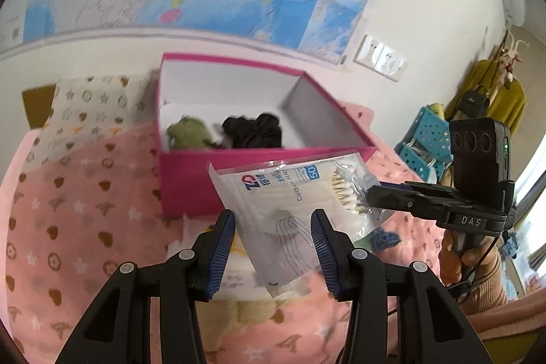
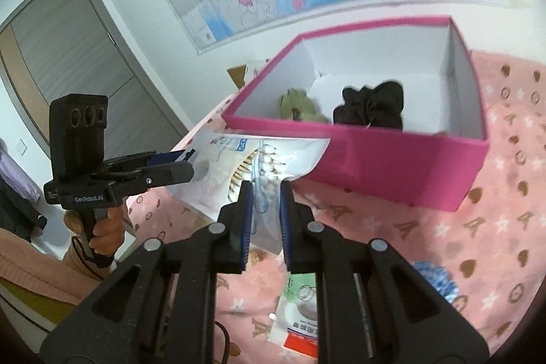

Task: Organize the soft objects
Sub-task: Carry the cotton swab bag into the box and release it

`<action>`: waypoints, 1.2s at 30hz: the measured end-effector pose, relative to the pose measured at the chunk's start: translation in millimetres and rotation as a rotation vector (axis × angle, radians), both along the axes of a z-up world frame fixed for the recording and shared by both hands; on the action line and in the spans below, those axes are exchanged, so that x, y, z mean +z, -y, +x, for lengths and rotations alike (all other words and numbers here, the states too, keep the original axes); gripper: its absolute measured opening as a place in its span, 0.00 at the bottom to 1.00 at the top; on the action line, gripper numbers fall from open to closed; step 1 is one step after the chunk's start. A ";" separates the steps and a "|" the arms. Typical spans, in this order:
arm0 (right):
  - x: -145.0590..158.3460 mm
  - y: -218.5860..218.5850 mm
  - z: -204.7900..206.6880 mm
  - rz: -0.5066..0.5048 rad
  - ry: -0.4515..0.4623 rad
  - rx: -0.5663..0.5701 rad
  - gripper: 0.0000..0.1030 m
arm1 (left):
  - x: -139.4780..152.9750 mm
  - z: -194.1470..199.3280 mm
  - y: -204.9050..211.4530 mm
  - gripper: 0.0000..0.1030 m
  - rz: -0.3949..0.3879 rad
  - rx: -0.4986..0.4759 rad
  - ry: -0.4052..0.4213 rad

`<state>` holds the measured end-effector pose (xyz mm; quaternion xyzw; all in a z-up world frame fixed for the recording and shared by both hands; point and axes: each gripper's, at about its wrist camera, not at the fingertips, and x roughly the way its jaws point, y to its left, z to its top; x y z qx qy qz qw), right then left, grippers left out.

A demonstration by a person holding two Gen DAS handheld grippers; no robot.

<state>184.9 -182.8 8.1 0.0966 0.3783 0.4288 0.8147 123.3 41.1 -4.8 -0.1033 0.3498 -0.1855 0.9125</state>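
Note:
A clear bag of cotton swabs (image 1: 279, 193) hangs above the pink blanket, just in front of the pink box (image 1: 191, 179). My left gripper (image 1: 273, 217) is shut on the bag's lower part, with a blue pad on each side. My right gripper (image 1: 370, 197) comes in from the right and is shut on the bag's swab end. In the right wrist view the bag (image 2: 218, 159) runs between the right gripper's (image 2: 266, 186) narrow jaws, and the left gripper (image 2: 184, 166) holds its far edge. In the box (image 2: 392, 166) lie a green plush toy (image 2: 298, 106) and a black cloth bundle (image 2: 372, 110).
A pink patterned blanket (image 1: 68, 210) covers the bed, with a patterned pillow (image 1: 92, 104) behind the box. A flat packet (image 2: 300, 306) and a blue knitted piece (image 2: 433, 282) lie on the blanket near me. Blue baskets (image 1: 426, 139) stand at the right. A map covers the wall.

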 end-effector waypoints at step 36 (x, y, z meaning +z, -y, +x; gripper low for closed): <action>-8.8 37.0 109.9 -0.164 0.012 -0.240 0.27 | -6.3 125.2 50.6 0.45 0.119 0.041 -0.013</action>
